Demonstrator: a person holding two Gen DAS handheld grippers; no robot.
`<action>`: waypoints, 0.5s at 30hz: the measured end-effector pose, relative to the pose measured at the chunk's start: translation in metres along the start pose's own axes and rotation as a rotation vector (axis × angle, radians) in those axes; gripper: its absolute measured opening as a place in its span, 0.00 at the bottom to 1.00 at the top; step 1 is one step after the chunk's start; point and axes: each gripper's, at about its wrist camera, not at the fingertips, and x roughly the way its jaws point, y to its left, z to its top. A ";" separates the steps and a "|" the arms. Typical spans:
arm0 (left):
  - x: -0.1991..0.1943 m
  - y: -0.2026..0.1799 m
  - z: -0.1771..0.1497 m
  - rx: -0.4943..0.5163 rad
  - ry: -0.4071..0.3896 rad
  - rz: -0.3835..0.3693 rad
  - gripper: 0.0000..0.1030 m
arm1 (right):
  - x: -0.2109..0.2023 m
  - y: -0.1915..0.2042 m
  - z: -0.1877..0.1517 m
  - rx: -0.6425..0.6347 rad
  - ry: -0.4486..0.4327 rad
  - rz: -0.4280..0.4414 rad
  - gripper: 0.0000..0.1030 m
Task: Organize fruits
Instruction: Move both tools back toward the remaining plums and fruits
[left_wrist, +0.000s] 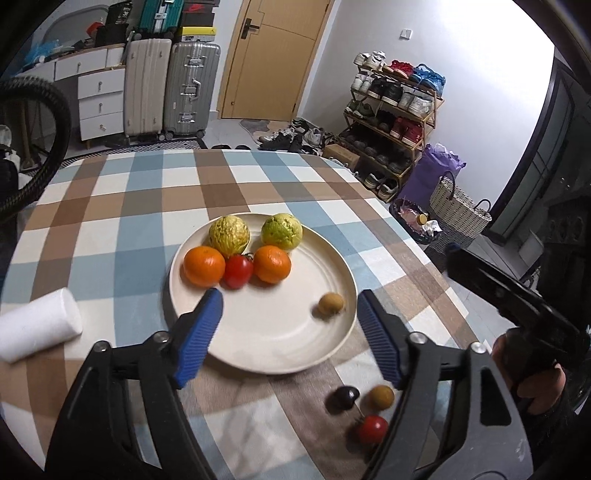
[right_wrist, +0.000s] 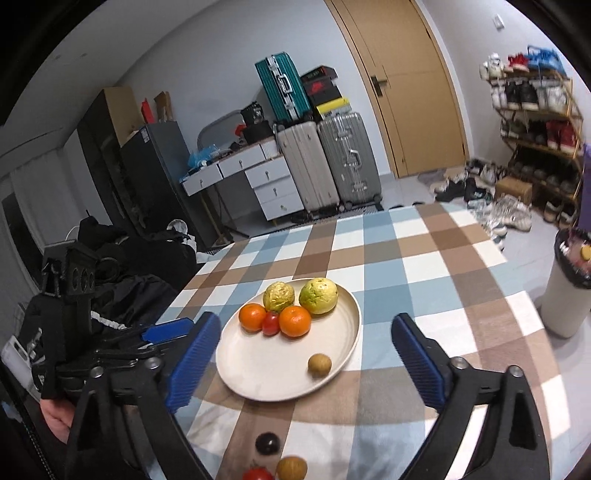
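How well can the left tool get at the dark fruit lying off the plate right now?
Probably well: the left tool is open and empty, and the dark fruit lies bare on the cloth near its right finger, a red tomato and brown fruit close by.

A lived-in home, likely an entry room doubling as storage. A wooden door (left_wrist: 275, 59) stands at twelve o'clock, hard suitcases (left_wrist: 171, 86) lined against the wall at eleven beside a white drawer unit (left_wrist: 99, 99). At two o'clock a crowded shoe rack (left_wrist: 393, 110), more shoes loose on the floor. A checked tablecloth (left_wrist: 122, 206) covers the table.
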 end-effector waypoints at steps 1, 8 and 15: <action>-0.007 -0.003 -0.003 -0.003 -0.007 0.006 0.77 | -0.005 0.002 -0.002 -0.005 -0.008 -0.002 0.97; -0.040 -0.012 -0.020 -0.023 -0.039 0.051 0.80 | -0.036 0.019 -0.019 -0.049 -0.036 -0.027 1.00; -0.061 -0.017 -0.039 -0.041 -0.039 0.049 0.97 | -0.054 0.027 -0.038 -0.059 -0.026 -0.047 1.00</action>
